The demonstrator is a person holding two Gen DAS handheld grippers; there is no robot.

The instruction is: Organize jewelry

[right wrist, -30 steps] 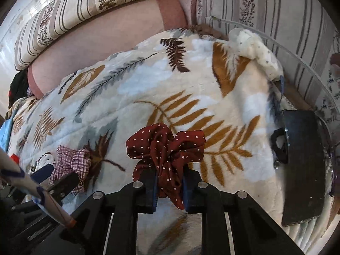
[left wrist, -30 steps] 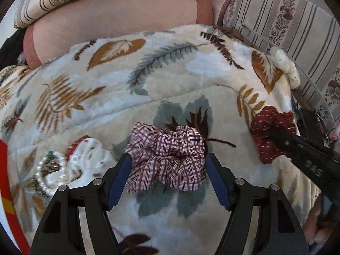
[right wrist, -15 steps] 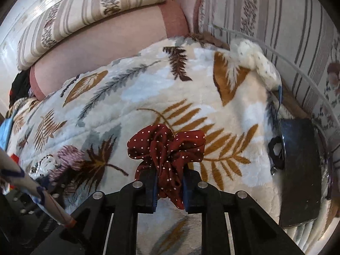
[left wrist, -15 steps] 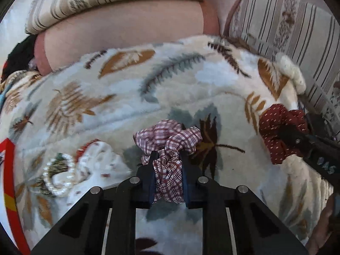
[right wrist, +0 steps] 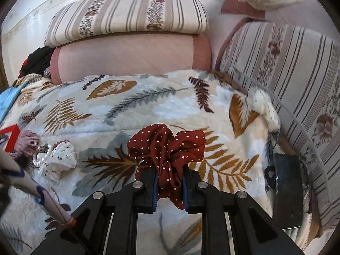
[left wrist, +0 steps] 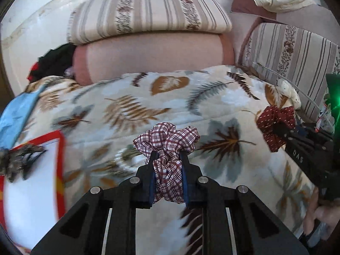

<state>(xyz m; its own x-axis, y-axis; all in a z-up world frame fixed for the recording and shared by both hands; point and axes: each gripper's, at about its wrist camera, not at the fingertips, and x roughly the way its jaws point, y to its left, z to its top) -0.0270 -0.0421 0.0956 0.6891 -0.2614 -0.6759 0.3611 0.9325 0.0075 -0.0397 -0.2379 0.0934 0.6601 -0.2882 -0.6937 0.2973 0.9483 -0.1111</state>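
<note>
My left gripper (left wrist: 166, 161) is shut on a maroon-and-white plaid scrunchie (left wrist: 167, 142) and holds it above the leaf-patterned blanket (left wrist: 131, 110). My right gripper (right wrist: 169, 174) is shut on a dark red polka-dot scrunchie (right wrist: 167, 144), also lifted; this scrunchie shows at the right in the left wrist view (left wrist: 274, 121). A white scrunchie (right wrist: 58, 161) lies on the blanket at the left beside a pearl bracelet (right wrist: 41, 159). A cream dotted scrunchie (right wrist: 264, 108) lies at the blanket's far right edge.
A red-bordered white box (left wrist: 31, 180) sits at the left. A dark phone-like slab (right wrist: 289, 189) lies at the right by the striped cushion (right wrist: 297, 63). A pink bolster (right wrist: 127, 55) and striped pillow (right wrist: 127, 19) lie behind. Blue cloth (left wrist: 14, 114) is at far left.
My left gripper closed on the plaid scrunchie and lifted it off the blanket. My right gripper rose with the red scrunchie. Both views now look higher, toward the pillows.
</note>
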